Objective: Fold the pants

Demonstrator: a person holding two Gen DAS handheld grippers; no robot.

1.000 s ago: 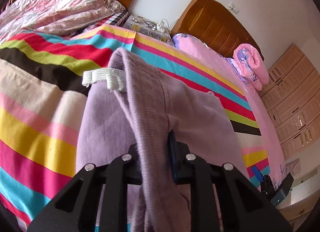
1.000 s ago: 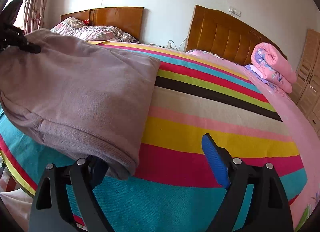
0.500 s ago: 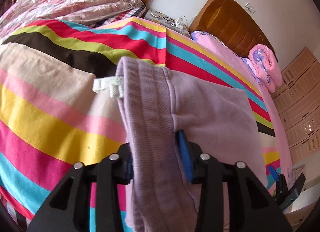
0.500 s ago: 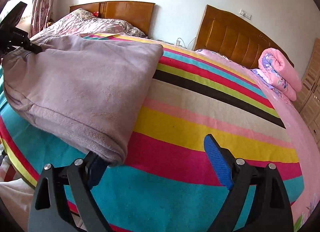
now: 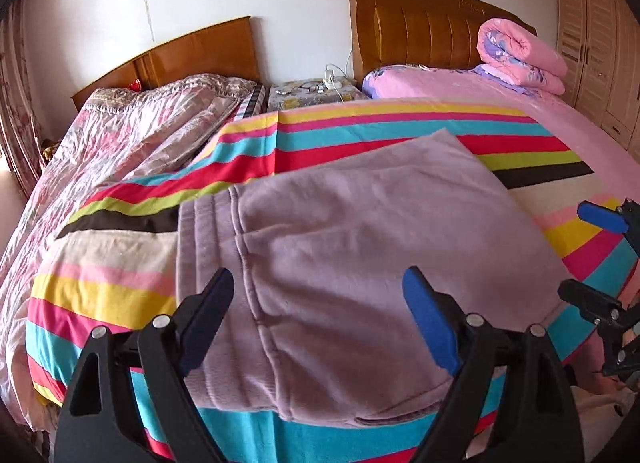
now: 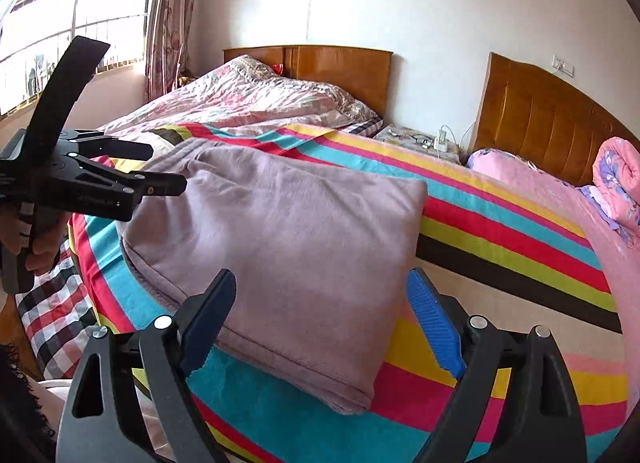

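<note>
The fingers of the left gripper (image 5: 318,315) stand wide apart and its jaws are opening, with nothing clamped: the blue pads (image 5: 430,323) hover above the waistband end of the pants (image 5: 360,255) without pressing on the cloth. The right gripper (image 6: 320,315) also has its fingers spread wide and empty, poised over the near edge of the same garment. The pants, a lilac fleece pair, lie folded into a rough rectangle on the striped blanket (image 5: 380,131) that covers the near bed, close to its front edge; the ribbed waistband faces left in the left wrist view, and the folded layers show as a thick stacked edge in the right wrist view. In that view the left gripper appears at the far left, held by a hand (image 6: 38,251) just off the left end of the garment, clear of the cloth. Behind lie a floral quilt (image 6: 256,99) on the second bed, two wooden headboards (image 5: 424,23), a small nightstand (image 5: 312,93) between them, and a rolled pink blanket (image 5: 520,55) at the right
</note>
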